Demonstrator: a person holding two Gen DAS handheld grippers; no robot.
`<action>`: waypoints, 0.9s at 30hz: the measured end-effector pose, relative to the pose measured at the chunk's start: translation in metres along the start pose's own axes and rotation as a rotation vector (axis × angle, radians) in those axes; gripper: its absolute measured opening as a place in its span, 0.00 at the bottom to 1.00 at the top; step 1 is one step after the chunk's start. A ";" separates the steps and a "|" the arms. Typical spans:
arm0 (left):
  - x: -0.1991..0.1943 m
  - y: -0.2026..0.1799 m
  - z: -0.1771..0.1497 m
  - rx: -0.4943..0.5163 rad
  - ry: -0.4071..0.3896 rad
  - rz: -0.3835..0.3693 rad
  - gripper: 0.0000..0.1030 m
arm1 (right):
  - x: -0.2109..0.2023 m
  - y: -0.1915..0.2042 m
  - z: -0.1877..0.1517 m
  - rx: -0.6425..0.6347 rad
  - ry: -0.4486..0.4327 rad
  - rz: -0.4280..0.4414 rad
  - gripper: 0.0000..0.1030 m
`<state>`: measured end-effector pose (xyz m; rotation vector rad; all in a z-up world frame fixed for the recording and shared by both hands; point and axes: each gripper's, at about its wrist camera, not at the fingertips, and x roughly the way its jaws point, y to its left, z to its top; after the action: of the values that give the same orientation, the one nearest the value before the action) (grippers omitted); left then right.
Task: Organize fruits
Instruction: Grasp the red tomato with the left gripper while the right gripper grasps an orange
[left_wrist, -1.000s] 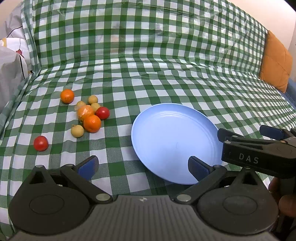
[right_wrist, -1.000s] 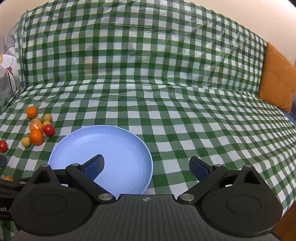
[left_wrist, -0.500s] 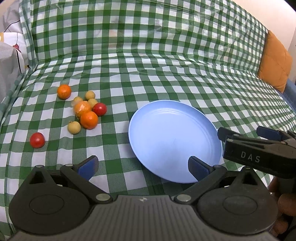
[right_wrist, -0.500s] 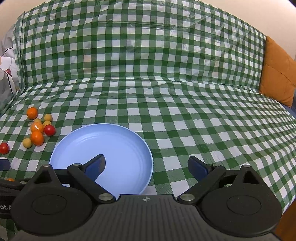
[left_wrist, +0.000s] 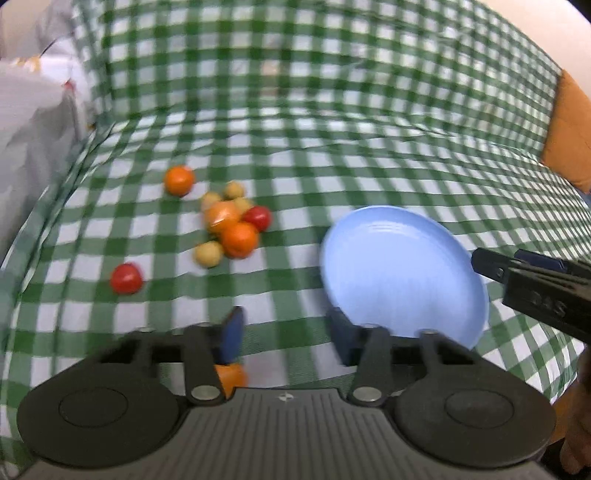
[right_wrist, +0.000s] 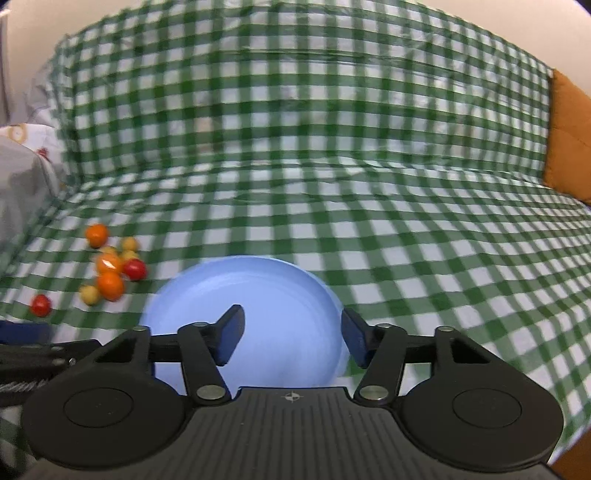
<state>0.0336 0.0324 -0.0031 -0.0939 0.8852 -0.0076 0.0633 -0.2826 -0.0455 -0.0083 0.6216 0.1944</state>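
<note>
While both pairs of fingers are closing on nothing, the left gripper (left_wrist: 286, 334) is hovering over the checked cloth (left_wrist: 332, 147) with an orange (left_wrist: 231, 376) under it; the right gripper (right_wrist: 291, 334) is hanging over the empty plate (right_wrist: 258, 284); the fruits (left_wrist: 225, 221) are lying left of the plate.

A green-checked cloth (left_wrist: 332, 155) carries a blue plate (left_wrist: 402, 273) and scattered small fruits (left_wrist: 229, 225).

Green-and-white checked cloth (left_wrist: 332, 147), pale blue plate (left_wrist: 399, 273), fruits (left_wrist: 229, 225) — orange, red, yellowish — rust-orange cushion (left_wrist: 569, 133)
</note>
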 end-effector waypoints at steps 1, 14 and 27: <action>0.000 0.011 0.005 -0.017 0.018 -0.016 0.38 | -0.001 0.007 0.000 -0.002 -0.003 0.026 0.56; 0.029 0.143 0.047 -0.072 0.088 -0.019 0.40 | -0.003 0.129 -0.008 -0.242 0.049 0.413 0.63; 0.062 0.134 0.051 -0.056 0.178 0.122 0.57 | 0.030 0.159 -0.043 -0.315 0.178 0.455 0.68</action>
<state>0.1080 0.1667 -0.0298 -0.0921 1.0679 0.1247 0.0331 -0.1240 -0.0891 -0.1912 0.7599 0.7378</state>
